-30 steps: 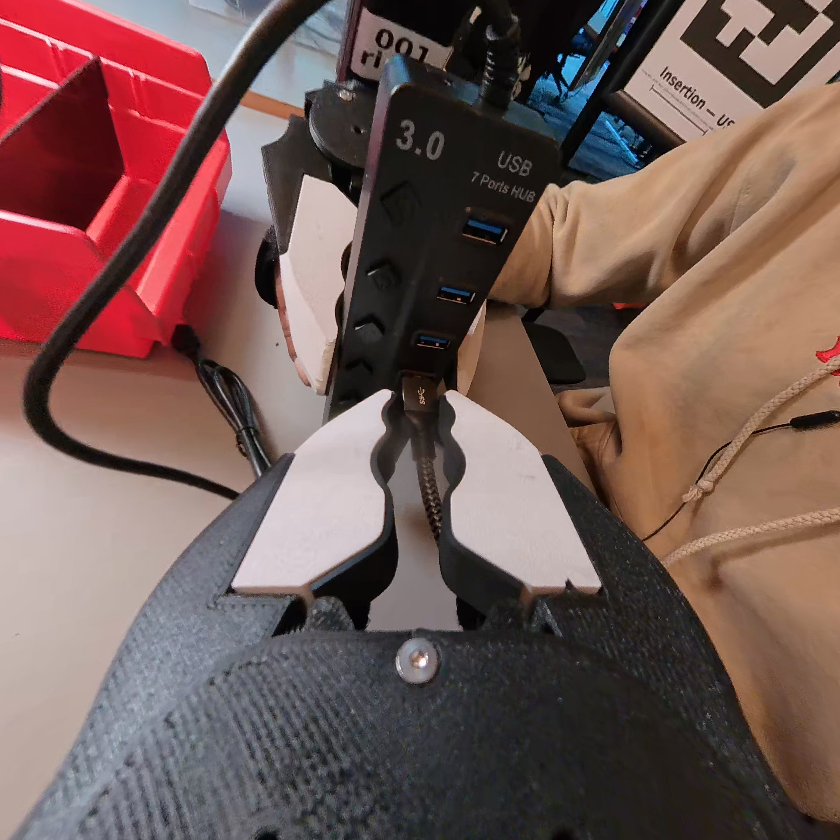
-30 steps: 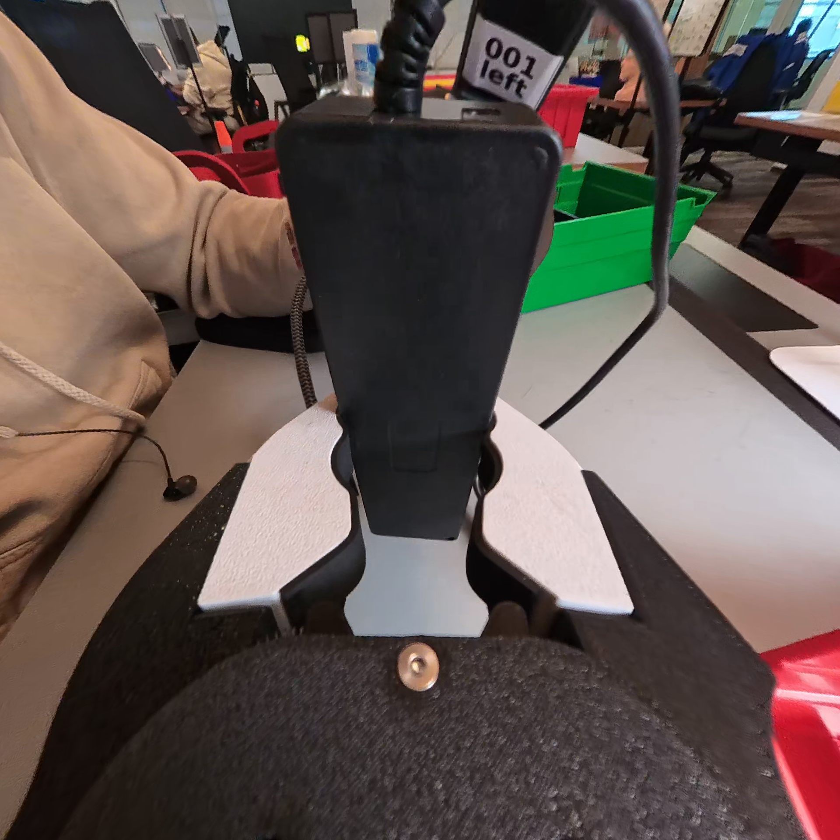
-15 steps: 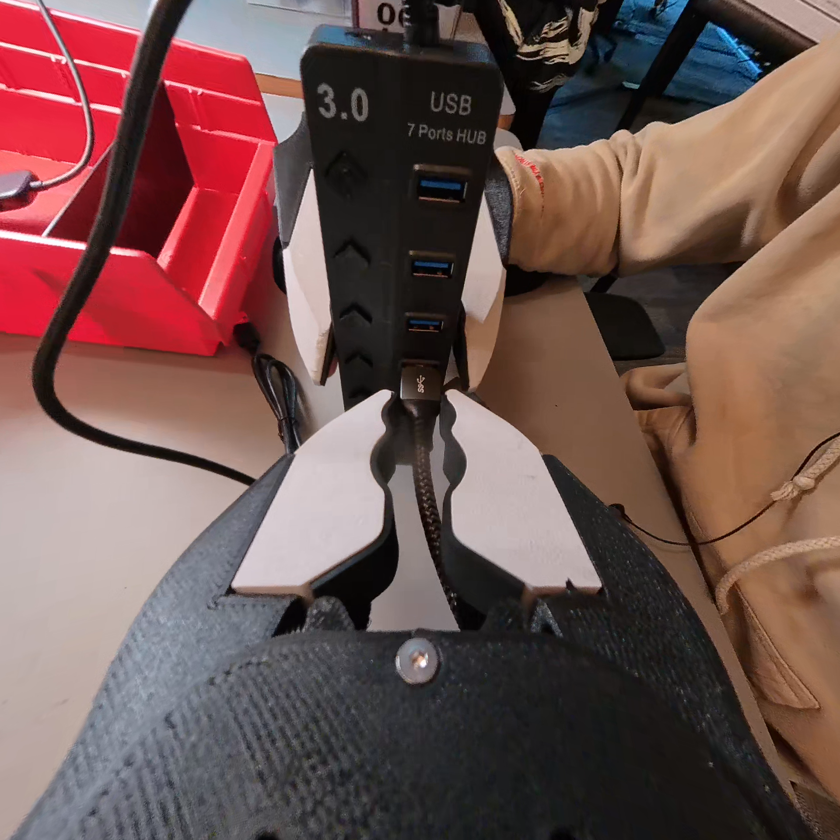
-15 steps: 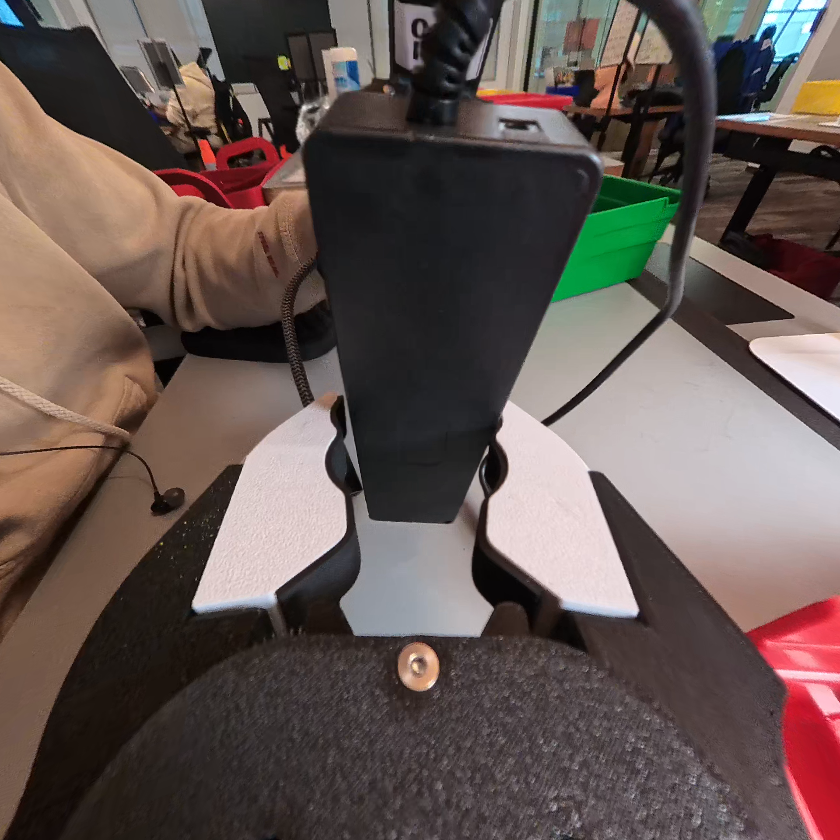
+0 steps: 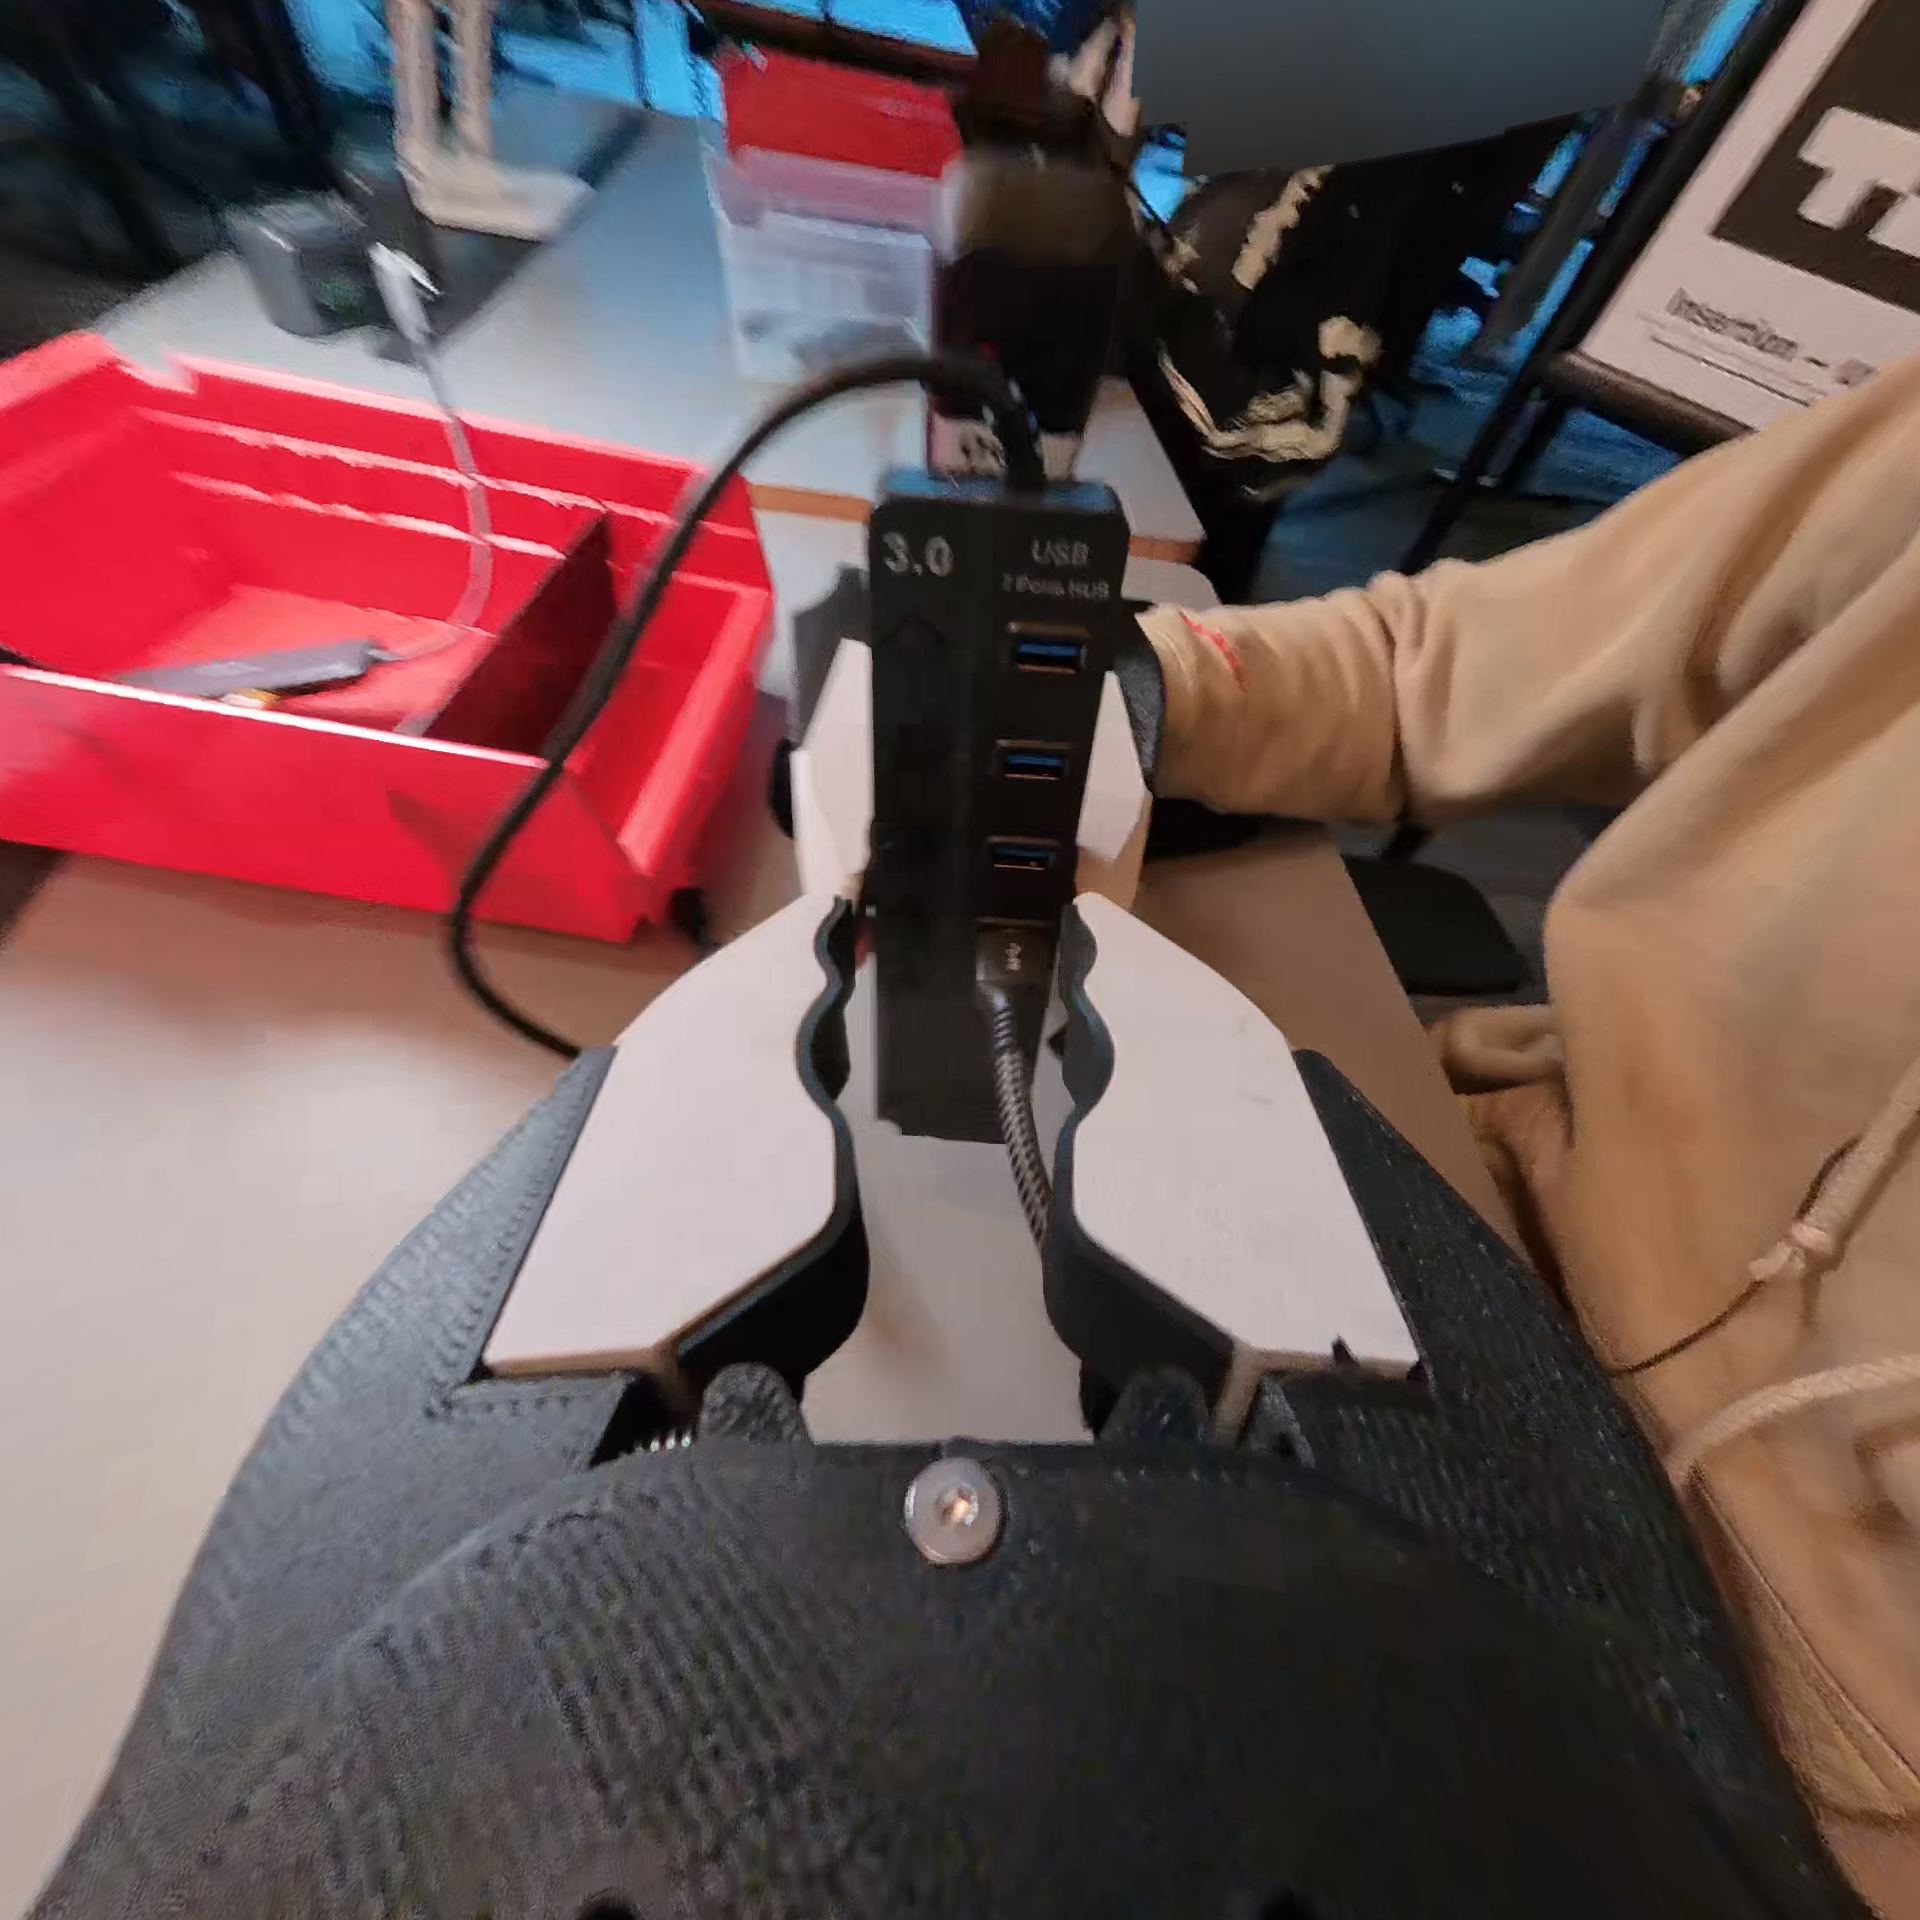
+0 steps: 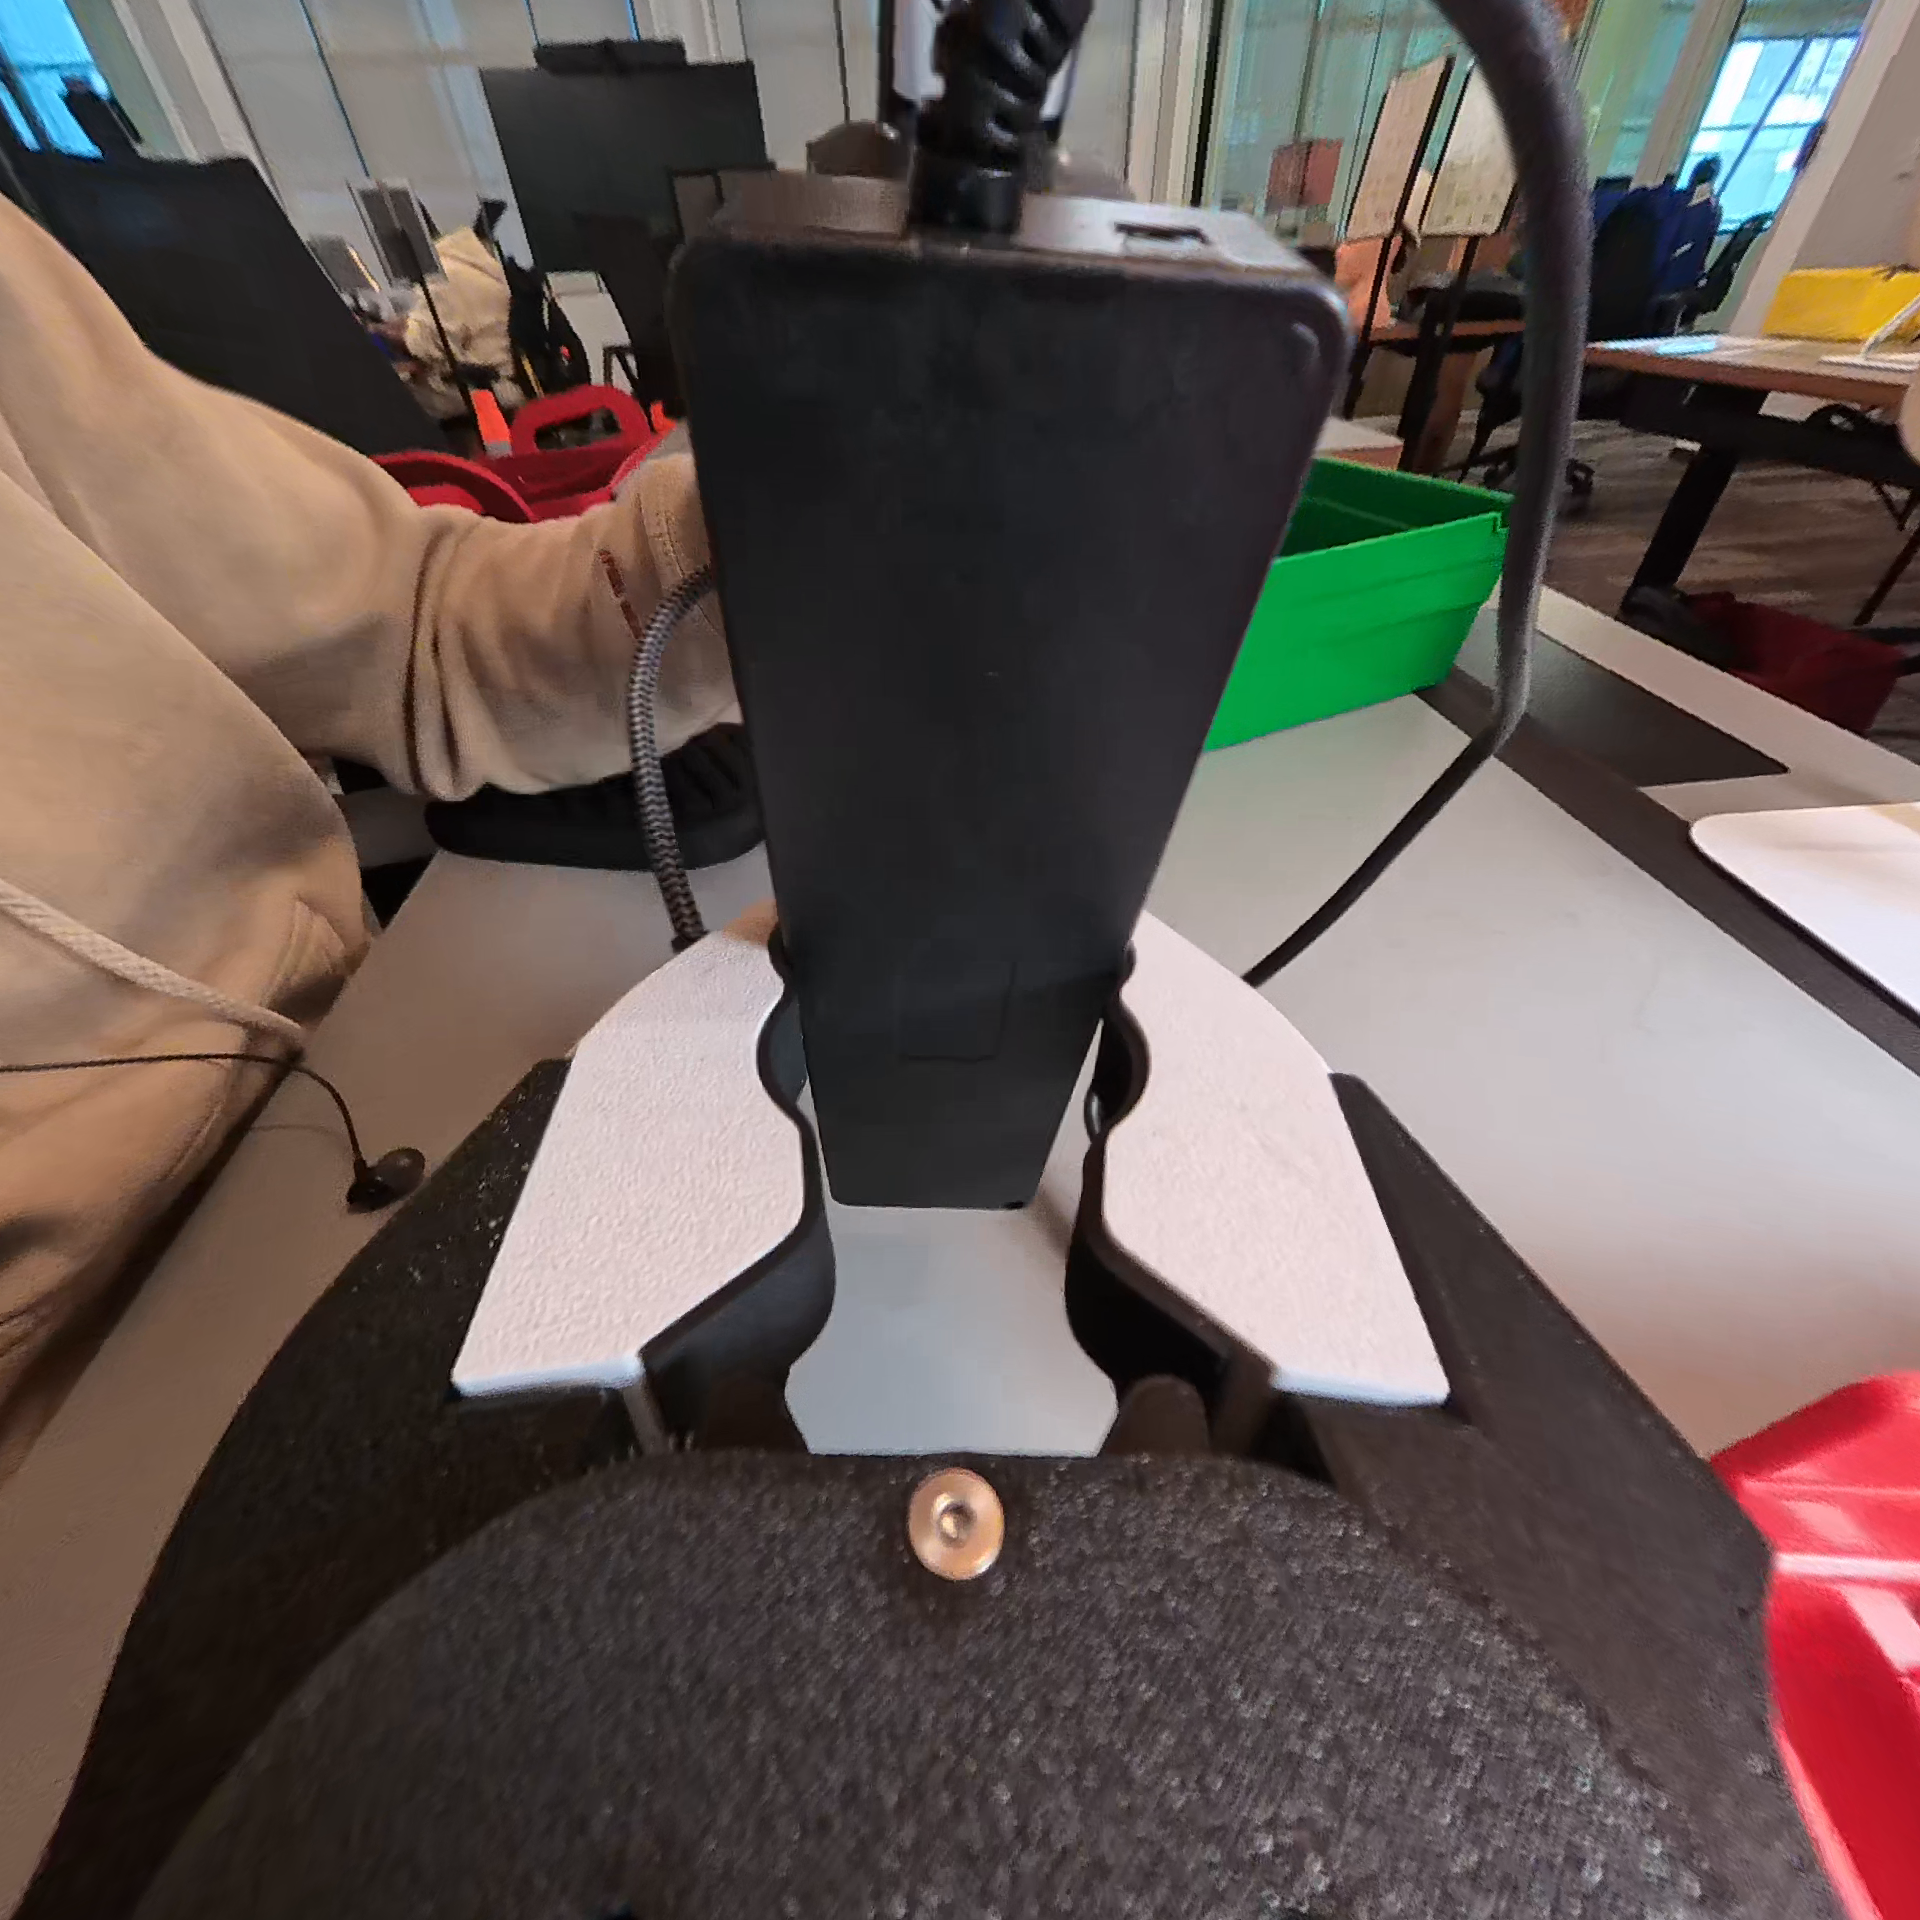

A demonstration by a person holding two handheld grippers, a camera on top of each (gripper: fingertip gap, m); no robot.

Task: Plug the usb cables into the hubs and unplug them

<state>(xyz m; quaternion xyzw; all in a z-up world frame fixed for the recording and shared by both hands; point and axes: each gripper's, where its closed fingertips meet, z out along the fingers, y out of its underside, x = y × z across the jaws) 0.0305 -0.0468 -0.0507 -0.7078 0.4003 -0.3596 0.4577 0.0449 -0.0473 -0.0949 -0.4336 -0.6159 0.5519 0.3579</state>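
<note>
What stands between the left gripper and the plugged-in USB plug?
Nothing visible. The USB plug sits in the hub between the left gripper's open jaws; the right gripper holds the hub.

Matt black plastic hub [image 5: 940, 831], braided cable [image 5: 1013, 1101]

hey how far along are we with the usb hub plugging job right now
Done: the braided USB cable sits plugged into the black hub. In hand: the right gripper clamps the hub, and the left gripper is open around the plug. Left: three blue ports above are empty, and unplugging.
</note>
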